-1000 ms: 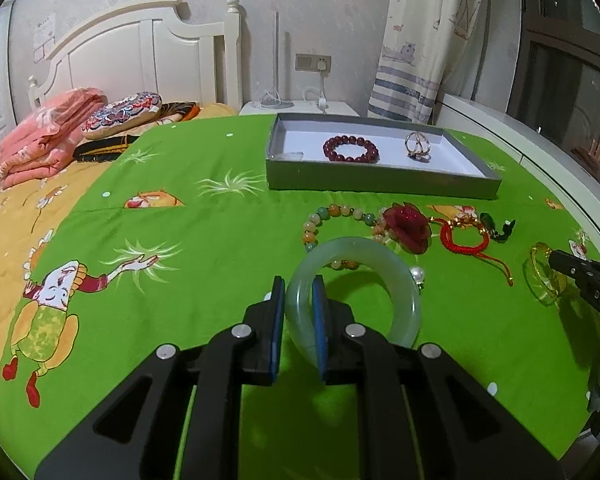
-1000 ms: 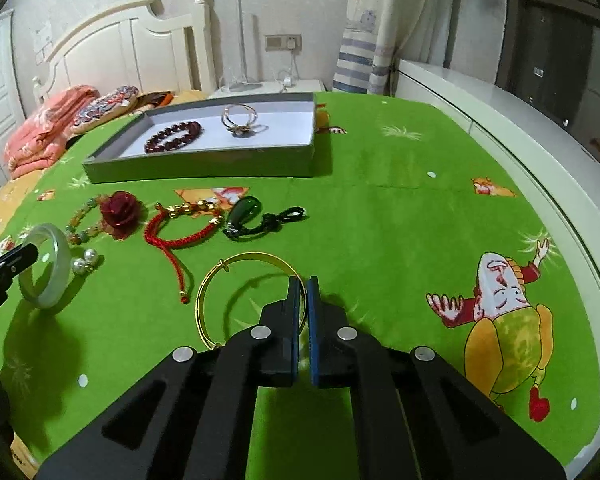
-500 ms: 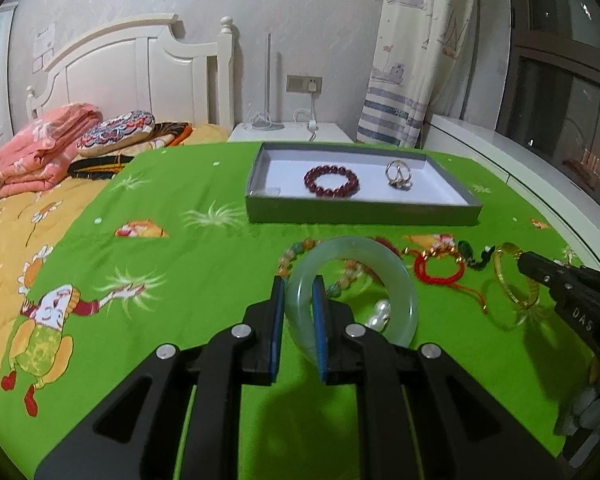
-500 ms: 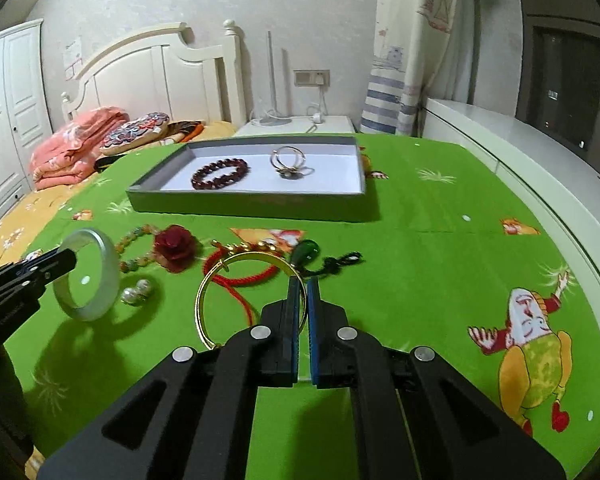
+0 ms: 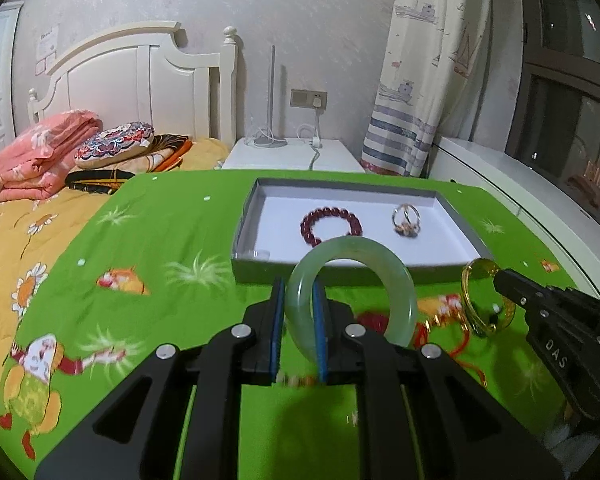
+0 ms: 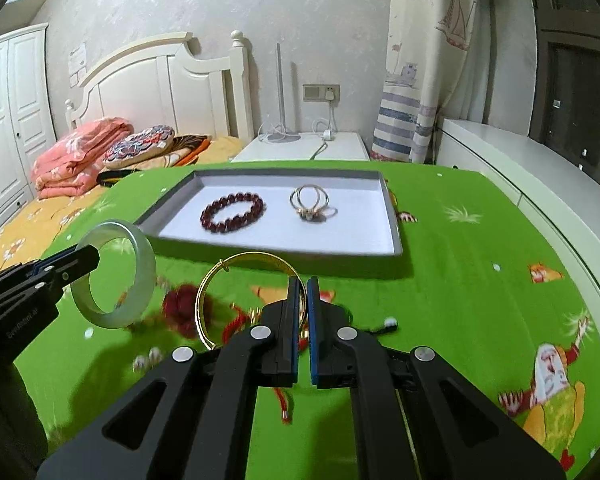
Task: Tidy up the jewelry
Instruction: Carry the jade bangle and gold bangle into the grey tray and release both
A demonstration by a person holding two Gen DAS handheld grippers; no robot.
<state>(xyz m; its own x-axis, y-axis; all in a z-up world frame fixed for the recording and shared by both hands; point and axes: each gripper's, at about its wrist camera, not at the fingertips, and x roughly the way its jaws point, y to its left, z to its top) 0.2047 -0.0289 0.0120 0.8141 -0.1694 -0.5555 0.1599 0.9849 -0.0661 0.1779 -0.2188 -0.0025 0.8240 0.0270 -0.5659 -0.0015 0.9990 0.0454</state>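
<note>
We hold the jade bangle (image 5: 352, 280) clamped in our left tongs (image 5: 297, 320) and the gold bangle (image 6: 247, 296) pinched in our right tongs (image 6: 303, 316), both lifted off the bedspread (image 6: 480, 280), ready for the tray (image 6: 394, 220).

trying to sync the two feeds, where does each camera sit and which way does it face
Left wrist: on the left gripper, facing the grey tray and headboard; its fingers clamp the jade bangle; the right gripper enters at right.
Right wrist: on the right gripper, same heading; its fingers pinch the gold bangle; the left gripper enters at left.
Shared: tray, both bangles, red bead bracelet.
</note>
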